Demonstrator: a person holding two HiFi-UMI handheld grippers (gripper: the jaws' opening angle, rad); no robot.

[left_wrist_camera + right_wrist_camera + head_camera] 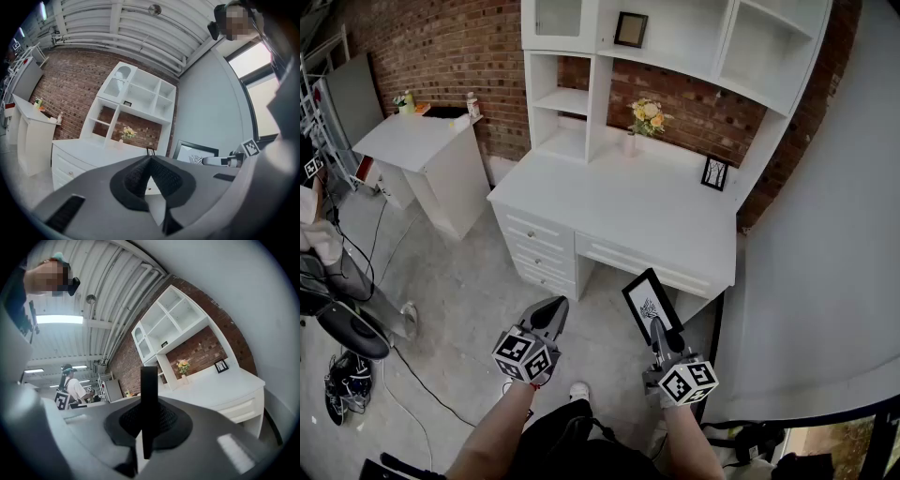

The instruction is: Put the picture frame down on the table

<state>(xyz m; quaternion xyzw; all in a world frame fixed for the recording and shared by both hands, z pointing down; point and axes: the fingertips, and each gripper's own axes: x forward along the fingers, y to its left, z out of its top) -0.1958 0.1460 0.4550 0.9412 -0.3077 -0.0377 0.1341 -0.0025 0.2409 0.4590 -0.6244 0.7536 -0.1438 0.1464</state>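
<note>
The picture frame is bound for the white desk, the largest thing here, whose broad top lies mostly bare under its shelving; only a vase of flowers and 1 small framed print stand near the back wall. The frame itself hangs in the air in front of the desk's front edge, not yet over the top, tilted with its printed face toward the camera. It looks light and stiff, a thin black rim round a white sheet, and its face is probably glazed, so likely slick and breakable if it tips or lands on a corner. The rim is the place to hold it, never the face. The right gripper does that: its 2 jaws are pressed together on the frame's lower edge, which shows edge-on as a dark bar between the pads. With so narrow a pinch the frame could swing, so a slow, level set-down seems wise. The left gripper is closed with nothing between its jaws, just beside and free to steady the rim.
</note>
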